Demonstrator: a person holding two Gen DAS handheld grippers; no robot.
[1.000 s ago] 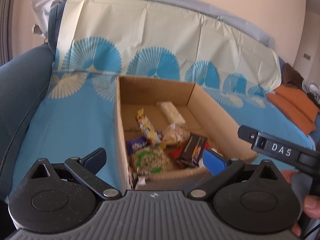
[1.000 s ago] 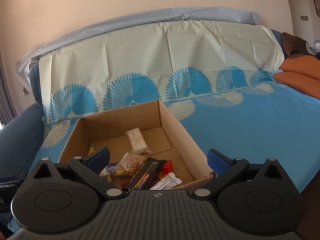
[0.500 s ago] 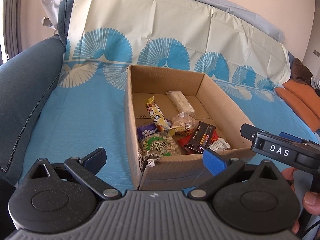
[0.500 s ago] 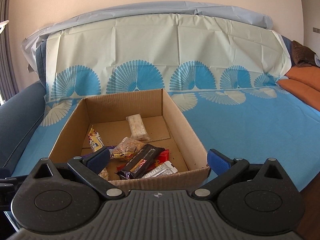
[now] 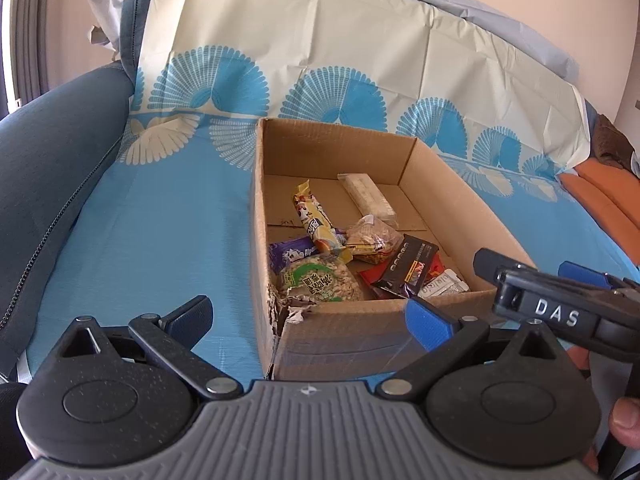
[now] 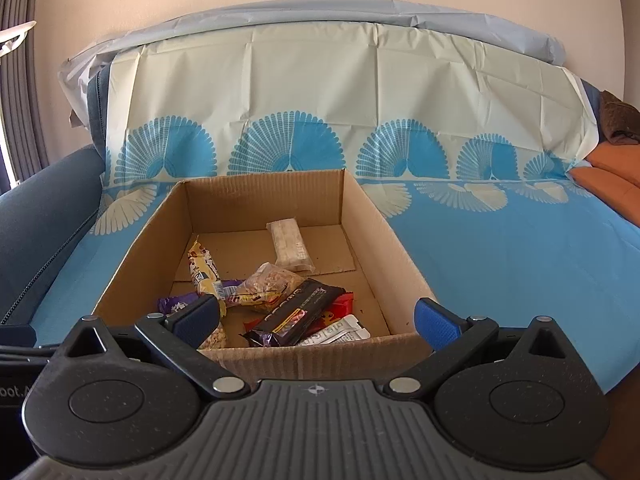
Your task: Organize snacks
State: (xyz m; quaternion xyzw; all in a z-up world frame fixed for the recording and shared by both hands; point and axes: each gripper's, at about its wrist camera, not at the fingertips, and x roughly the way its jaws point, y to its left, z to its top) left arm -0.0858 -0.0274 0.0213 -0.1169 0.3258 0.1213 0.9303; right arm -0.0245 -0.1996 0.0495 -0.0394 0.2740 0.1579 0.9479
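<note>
An open cardboard box (image 5: 448,184) stands on the blue sheet and also shows in the right wrist view (image 6: 360,216). Inside lie several snacks: a yellow bar (image 5: 314,216), a white bar (image 5: 366,194), a clear nut bag (image 5: 372,238), a round green-labelled pack (image 5: 318,282), a purple pack (image 5: 290,254) and a black bar (image 5: 408,268). The black bar (image 6: 298,312) and white bar (image 6: 290,246) show in the right wrist view too. My left gripper (image 5: 308,316) is open and empty before the box's near wall. My right gripper (image 6: 318,318) is open and empty, just short of the box's front edge.
A sofa covered with a blue and cream fan-print sheet (image 6: 500,272) carries the box. A dark blue armrest (image 5: 44,160) rises at the left. Orange cushions (image 5: 612,196) lie far right. The box's near left corner (image 5: 284,312) is torn.
Both grippers have pulled back from the box and risen slightly, so more of its inside and front wall shows. Both stay open and empty.
</note>
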